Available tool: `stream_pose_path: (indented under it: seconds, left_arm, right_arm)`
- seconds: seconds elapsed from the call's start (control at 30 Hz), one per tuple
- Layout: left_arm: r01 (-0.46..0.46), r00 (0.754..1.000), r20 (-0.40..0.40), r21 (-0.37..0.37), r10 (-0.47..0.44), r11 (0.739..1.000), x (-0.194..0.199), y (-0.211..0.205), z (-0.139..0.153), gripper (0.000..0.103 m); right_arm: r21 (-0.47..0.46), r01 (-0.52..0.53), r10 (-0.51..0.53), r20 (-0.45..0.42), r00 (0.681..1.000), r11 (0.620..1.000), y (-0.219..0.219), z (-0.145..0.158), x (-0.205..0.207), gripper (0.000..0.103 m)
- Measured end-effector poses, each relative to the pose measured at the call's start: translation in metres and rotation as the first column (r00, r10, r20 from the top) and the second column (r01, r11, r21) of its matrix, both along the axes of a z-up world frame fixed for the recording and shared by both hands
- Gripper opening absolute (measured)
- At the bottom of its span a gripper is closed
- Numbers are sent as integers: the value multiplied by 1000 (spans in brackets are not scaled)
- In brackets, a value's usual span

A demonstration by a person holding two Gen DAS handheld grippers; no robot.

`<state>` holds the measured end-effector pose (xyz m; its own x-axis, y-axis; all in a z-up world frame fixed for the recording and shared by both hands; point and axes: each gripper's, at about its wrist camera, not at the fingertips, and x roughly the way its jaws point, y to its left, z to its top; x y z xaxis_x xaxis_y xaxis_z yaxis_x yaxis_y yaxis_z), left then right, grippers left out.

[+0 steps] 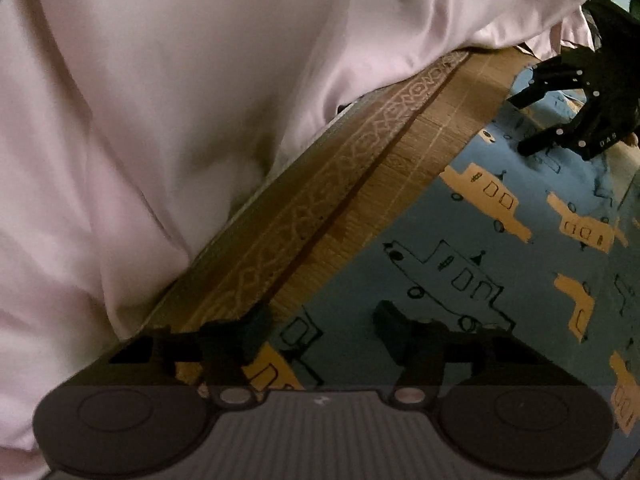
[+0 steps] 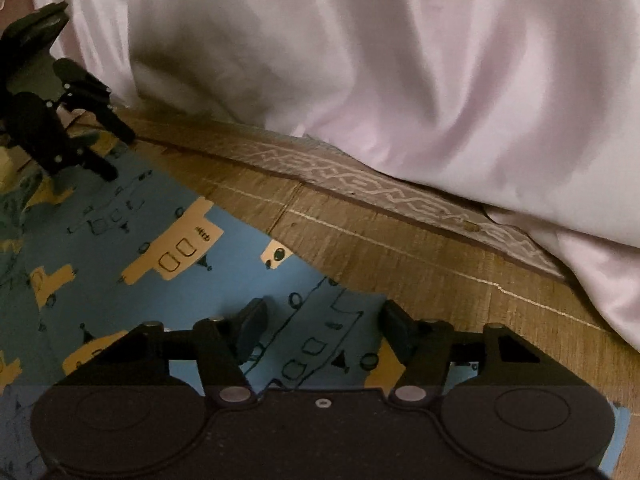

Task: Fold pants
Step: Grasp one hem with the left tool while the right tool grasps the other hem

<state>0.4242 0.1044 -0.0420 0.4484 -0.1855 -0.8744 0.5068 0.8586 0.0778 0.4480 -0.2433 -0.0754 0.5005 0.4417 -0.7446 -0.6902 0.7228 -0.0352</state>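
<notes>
Left wrist view shows your left gripper (image 1: 320, 334) spread wide, holding nothing, over blue pants (image 1: 480, 264) printed with orange and outlined cars. Across the fabric your right gripper (image 1: 532, 120) carries white letters reading "DAS", its fingers also apart and empty. From the right wrist, the pants lie flat on a wooden floor (image 2: 392, 240), their edge running diagonally beside a patterned border strip (image 2: 360, 186) and hanging pink cloth (image 2: 360, 60)

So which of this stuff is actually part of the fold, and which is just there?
Job:
blue printed pants
left gripper, open
right gripper, open

Just there:
pink sheet
patterned wooden border
wood floor
</notes>
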Motion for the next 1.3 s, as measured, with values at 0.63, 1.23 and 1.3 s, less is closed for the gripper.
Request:
stream_pose_path:
  seconds: [0.63,1.23,1.3]
  left_arm:
    - [-278,915,332,102,231,955,-18,-33,22,2]
    - [-376,880,333,54,338,925,-7,20,7,70]
    - [-347,891,330,50,312,937,-19,32,11,70]
  right_arm:
    - [-79,108,-73,358,931,991,29,38,-11,2]
    - [-61,117,-96,274,957,991,63,17,52,76]
    - [-44,83,-68,265,962,996,64,21,49,76]
